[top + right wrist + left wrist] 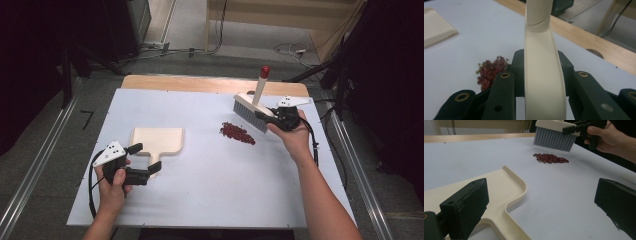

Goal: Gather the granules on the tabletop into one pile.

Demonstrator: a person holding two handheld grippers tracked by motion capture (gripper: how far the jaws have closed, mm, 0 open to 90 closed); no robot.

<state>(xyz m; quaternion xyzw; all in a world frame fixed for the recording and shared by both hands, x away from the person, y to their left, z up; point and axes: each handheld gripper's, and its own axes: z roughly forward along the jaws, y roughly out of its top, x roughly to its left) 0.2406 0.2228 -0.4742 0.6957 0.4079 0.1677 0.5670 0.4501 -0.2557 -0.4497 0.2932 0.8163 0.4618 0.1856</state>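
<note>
The right gripper is clamped on the brush, jaws pressed to either side of its cream back just above the bristles, w/ the red-tipped handle slanting up toward 12 o'clock. The bristles are held clear of the table, just beyond the bean pile at approx. 1 o'clock from it, presumably so a stroke can be drawn toward 8 o'clock, where the dustpan is lying flat w/ its stub handle pointed at the person. The left gripper is held w/ jaws spread wide, one on each side of that stub handle and nothing pressed between them; in the left gripper view the pan is seen passing beside the nearer jaw, so a grip to steady it seems intended, not yet made.

Hard to read: the bristles and part of the beans are masked by the brush back in the right gripper view. The handle top is cut off there.
</note>
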